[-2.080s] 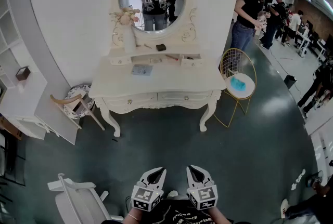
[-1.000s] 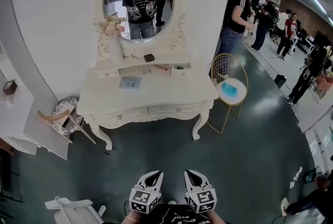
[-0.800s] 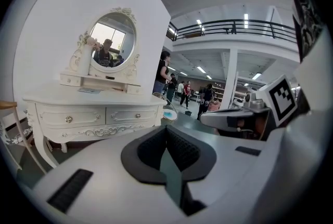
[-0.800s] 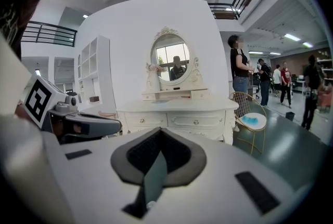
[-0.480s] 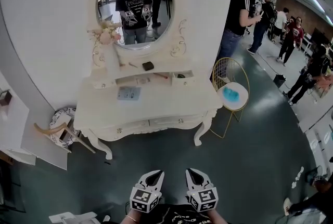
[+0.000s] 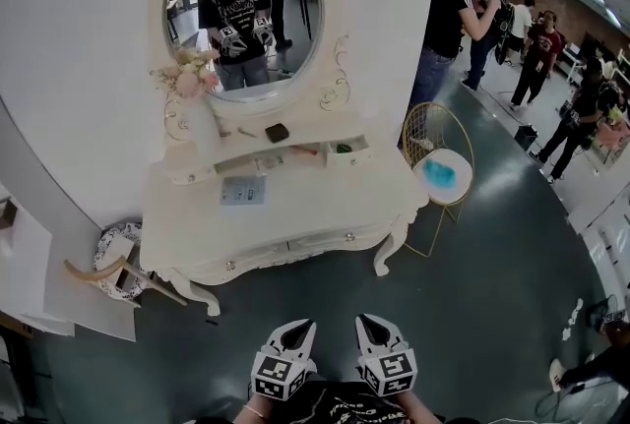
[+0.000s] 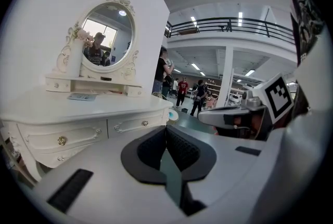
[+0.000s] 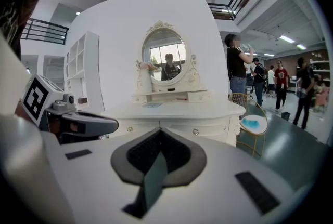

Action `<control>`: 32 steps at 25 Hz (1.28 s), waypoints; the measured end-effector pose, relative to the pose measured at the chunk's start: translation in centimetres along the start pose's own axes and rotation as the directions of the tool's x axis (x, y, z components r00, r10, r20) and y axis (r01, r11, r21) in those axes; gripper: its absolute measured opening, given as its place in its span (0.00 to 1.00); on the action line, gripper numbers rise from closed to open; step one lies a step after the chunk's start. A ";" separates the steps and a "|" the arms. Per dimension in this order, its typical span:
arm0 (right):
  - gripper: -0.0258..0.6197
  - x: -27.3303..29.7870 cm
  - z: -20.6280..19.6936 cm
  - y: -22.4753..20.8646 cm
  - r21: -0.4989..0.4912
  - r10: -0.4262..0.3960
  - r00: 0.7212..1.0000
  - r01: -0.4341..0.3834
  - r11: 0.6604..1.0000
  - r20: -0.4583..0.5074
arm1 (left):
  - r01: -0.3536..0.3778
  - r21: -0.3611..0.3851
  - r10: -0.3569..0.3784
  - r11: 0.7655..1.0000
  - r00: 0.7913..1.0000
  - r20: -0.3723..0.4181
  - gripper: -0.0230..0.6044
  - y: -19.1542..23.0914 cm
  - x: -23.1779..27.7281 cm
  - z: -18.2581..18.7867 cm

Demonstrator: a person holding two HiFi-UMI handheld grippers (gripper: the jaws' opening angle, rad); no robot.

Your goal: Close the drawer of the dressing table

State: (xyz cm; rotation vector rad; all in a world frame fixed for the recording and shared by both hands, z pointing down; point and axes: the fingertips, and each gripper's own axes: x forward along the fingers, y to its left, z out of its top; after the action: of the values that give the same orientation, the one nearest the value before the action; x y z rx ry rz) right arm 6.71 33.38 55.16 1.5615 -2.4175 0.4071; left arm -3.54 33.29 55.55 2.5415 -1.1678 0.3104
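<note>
**Left gripper** [image 7: 166, 129]: jaws pressed together, dark pads meeting edge to edge, nothing held.

**Right gripper** [image 8: 160, 132]: jaws likewise fully together, nothing between them. In the head view both grippers sit side by side at the bottom of the frame, tips aimed at the furniture ahead.

**Floor** [image 6: 472, 294]: dark green, lying between the grippers and the table.

**Dressing table** [image 6: 315, 204]: white with curved legs, standing against a white wall.
- The two wide front drawers [image 6: 295, 250] have round knobs and sit flush.
- A pale leaflet [image 6: 242, 189] lies flat on the top.

**Small drawer** [image 6: 346, 152]: at the right end of the raised back shelf.
- Position: pulled out and open upward, well apart from both grippers, across the floor and the tabletop. In the head view it stands above the gap between them, nearer the right gripper's line.
- Contents: something dark inside, too small to identify.
- Orientation: it juts from the shelf toward the table's front edge, with its knobbed face turned toward the grippers.

**On the shelf:** a small black box [image 6: 278, 132] and a white vase of pink flowers [image 6: 197, 107].

**Oval mirror** [image 6: 241, 14]: above the shelf.

**Gold wire chair** [image 6: 429, 122]: just right of the table, with a blue item [image 6: 438, 169] on its white seat.
</note>
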 end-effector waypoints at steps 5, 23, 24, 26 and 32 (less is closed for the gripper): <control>0.06 2.0 0.5 0.7 0.017 -0.021 1.000 0.020 1.000 0.001 | 0.029 0.010 -0.028 1.000 1.000 -0.012 0.06 2.2 0.6 0.5; 0.06 6.0 1.7 -1.2 0.037 -0.084 0.996 0.085 0.996 -0.016 | 0.057 0.019 -0.056 0.998 0.998 -0.020 0.06 6.2 3.4 2.1; 0.06 6.3 1.7 -1.5 0.035 -0.082 0.996 0.083 0.996 -0.016 | 0.059 0.016 -0.059 0.998 0.998 -0.016 0.06 6.3 3.8 2.3; 0.06 7.0 2.1 -2.0 0.029 -0.074 0.997 0.075 0.997 -0.014 | 0.057 0.012 -0.057 0.998 0.998 -0.013 0.06 6.5 4.5 2.6; 0.06 8.5 3.5 -4.0 0.021 -0.049 0.999 0.049 0.999 -0.012 | 0.031 -0.003 -0.031 1.000 1.000 -0.005 0.06 6.9 6.6 3.7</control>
State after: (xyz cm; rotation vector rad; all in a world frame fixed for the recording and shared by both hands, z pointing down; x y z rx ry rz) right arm 6.80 23.36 55.16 1.6195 -2.3681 0.4328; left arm -4.38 23.11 55.72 2.5524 -1.1249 0.3077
